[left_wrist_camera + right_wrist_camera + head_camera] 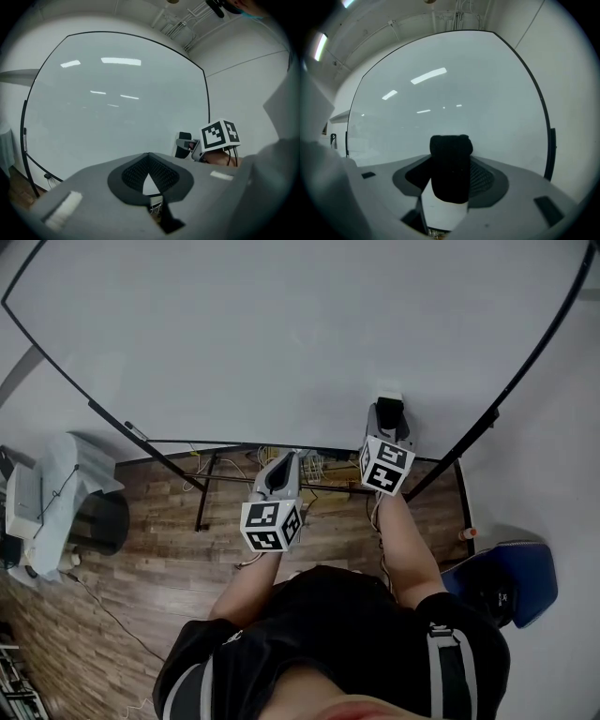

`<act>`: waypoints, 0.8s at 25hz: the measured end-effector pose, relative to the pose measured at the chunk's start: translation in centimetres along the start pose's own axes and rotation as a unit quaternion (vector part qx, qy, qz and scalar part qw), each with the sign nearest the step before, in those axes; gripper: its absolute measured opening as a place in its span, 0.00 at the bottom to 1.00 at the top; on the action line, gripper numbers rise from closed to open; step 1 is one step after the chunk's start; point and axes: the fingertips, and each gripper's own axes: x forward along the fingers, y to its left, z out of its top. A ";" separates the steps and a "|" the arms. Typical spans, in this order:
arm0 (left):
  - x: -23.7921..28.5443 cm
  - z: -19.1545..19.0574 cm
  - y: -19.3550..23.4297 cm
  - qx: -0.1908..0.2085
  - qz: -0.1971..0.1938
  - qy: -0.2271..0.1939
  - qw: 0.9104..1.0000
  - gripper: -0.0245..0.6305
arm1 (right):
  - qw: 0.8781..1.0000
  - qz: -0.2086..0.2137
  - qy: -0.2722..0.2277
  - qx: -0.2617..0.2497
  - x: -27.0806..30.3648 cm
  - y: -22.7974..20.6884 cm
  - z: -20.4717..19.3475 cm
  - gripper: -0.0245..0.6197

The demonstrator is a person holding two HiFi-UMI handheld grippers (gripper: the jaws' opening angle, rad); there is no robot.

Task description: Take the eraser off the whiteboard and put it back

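The whiteboard (281,334) fills the head view, with its black frame curving down both sides. The eraser (450,164) has a black felt face and a white body; it stands between the jaws of my right gripper (451,180), which is shut on it. In the head view the right gripper (389,411) is up against the board's lower part with the eraser (387,396) at its tip. From the left gripper view the eraser (182,144) appears beside the right gripper's marker cube (219,135). My left gripper (285,463) is shut on nothing, a little back from the board and left of the right one.
Below the board are its black stand legs (202,493) and a bundle of cables (314,465) over wooden flooring. A blue chair (514,579) is at the right, a small bottle (467,533) stands near it, and grey-white equipment (56,498) is at the left.
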 end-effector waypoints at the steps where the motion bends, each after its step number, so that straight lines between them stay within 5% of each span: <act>1: -0.1 0.0 0.0 -0.001 -0.001 0.000 1.000 0.05 | 1.000 0.004 -0.002 0.001 -0.3 0.2 0.2 0.40; 20: 0.0 0.8 -2.3 -0.007 -0.053 -0.006 0.999 0.05 | 0.993 0.075 -0.084 0.029 -10.3 3.2 3.5 0.40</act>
